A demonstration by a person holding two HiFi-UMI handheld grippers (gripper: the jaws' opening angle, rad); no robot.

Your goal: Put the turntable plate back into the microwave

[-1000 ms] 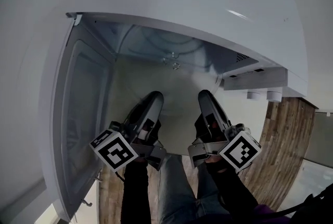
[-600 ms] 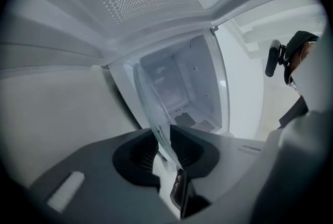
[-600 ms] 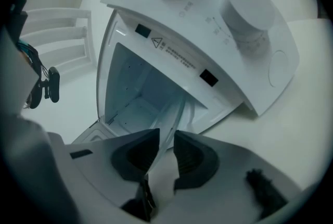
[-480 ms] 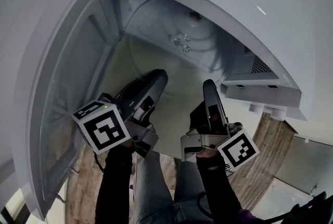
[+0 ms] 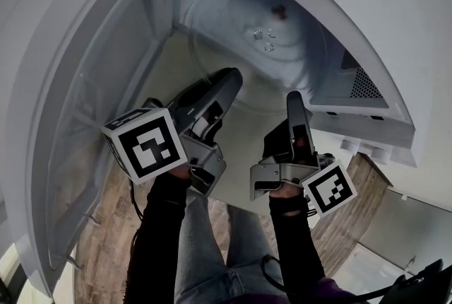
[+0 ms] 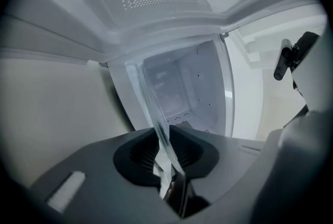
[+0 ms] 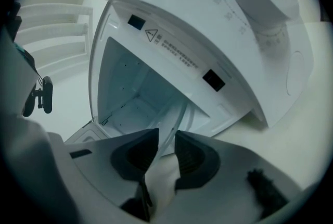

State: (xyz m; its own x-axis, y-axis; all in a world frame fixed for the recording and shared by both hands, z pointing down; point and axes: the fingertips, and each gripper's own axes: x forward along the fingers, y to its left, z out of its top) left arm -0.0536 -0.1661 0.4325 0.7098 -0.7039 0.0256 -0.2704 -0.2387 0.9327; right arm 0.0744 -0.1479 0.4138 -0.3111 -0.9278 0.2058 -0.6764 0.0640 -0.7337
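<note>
Turntable plate (image 5: 240, 16) of clear glass, reaching into open cavity of white microwave (image 5: 367, 6); hub with three raised bumps near cavity middle, near rim projecting out of opening toward both tongs. Seating on cavity floor: cannot be told. Microwave door (image 5: 106, 83) hinged at left, swung fully open. Two round knobs (image 5: 360, 148) at lower right of microwave front. Left tongs (image 5: 232, 78) at near-left part of plate rim, closed to narrow gap and gripping glass. In left gripper view, ribbed pads (image 6: 145, 152) pressing on both faces of rim, plate (image 6: 156, 113) seen edge-on and running from left tongs (image 6: 165, 137) toward cavity. Right tongs (image 5: 293, 99) at near-right part of rim, just beside left tongs, pointing slightly downward. Jaws of right tongs just opened further: in right gripper view, pads (image 7: 195, 158) standing apart with thin glass rim (image 7: 174, 124) between them and not visibly squeezed, right tongs (image 7: 166, 139) facing open cavity. Cream tabletop (image 5: 244, 154) under and in front of microwave. Black-and-white marker cube on each tool, at near end by hand. Black sleeves behind both tools.
</note>
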